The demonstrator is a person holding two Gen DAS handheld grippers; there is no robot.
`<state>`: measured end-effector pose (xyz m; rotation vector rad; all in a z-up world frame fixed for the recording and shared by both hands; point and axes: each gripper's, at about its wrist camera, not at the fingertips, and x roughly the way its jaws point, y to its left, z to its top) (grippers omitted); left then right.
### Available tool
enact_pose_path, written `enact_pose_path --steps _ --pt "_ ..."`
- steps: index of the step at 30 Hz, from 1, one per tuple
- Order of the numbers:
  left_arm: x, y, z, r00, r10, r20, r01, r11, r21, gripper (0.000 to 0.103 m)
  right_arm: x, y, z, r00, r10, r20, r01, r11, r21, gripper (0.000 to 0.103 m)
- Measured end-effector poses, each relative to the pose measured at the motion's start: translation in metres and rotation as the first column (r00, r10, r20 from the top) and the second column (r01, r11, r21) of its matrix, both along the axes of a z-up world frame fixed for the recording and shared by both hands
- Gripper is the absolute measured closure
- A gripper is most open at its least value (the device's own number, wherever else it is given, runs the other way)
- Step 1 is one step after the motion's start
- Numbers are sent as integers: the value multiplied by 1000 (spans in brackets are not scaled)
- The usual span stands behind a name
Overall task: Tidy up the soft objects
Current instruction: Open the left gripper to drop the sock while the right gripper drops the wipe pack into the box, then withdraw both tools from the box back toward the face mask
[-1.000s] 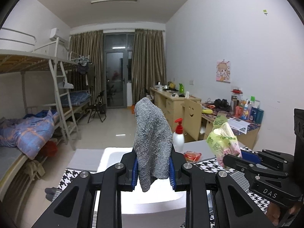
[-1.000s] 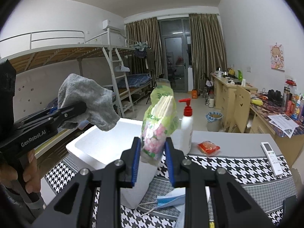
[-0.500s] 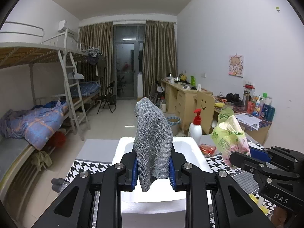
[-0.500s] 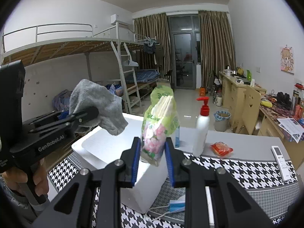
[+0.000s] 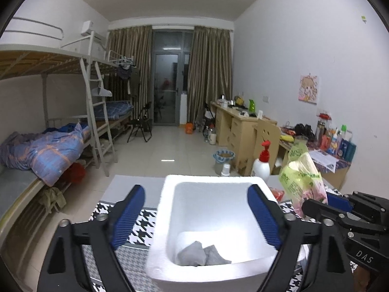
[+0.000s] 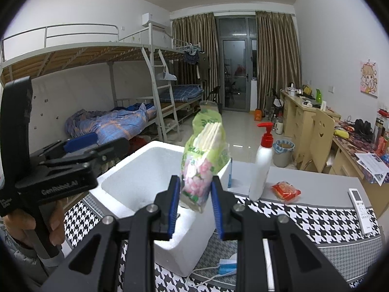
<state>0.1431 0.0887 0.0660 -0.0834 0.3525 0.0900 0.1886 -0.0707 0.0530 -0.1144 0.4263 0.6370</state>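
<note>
One cloth (image 5: 203,256), perhaps two, boxed (image 5: 167,216).

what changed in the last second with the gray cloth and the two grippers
The left gripper opened and let go of the gray cloth, which dropped into the white foam box and now lies on its floor. The right gripper stayed shut on the tissue pack, beside the box. The pump bottle did not move.

Foam box (image 5: 218,271) on houndstooth table (image 6: 316,221)
</note>
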Motion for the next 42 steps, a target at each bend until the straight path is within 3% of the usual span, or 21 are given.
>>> enact_pose_path --steps 5,28,34,38,42 --pt "-6 7 3 999 34 35 -34 999 12 1 3 6 0 1000 22 -7 -22 1000 0 73" --pt "-24 37 -2 990 131 46 -132 991 9 1 15 42 -5 996 86 -35 -87 995 -41 73" --pt "-28 41 -5 989 139 47 -139 990 -4 1 24 43 -7 994 97 -45 -98 995 -34 58" --pt "-30 43 -5 989 142 50 -142 990 -7 1 23 41 -6 996 83 -37 -84 996 -24 32" --pt "-30 44 -6 990 135 48 -134 991 -11 1 20 36 -3 997 79 -27 -79 997 -5 29"
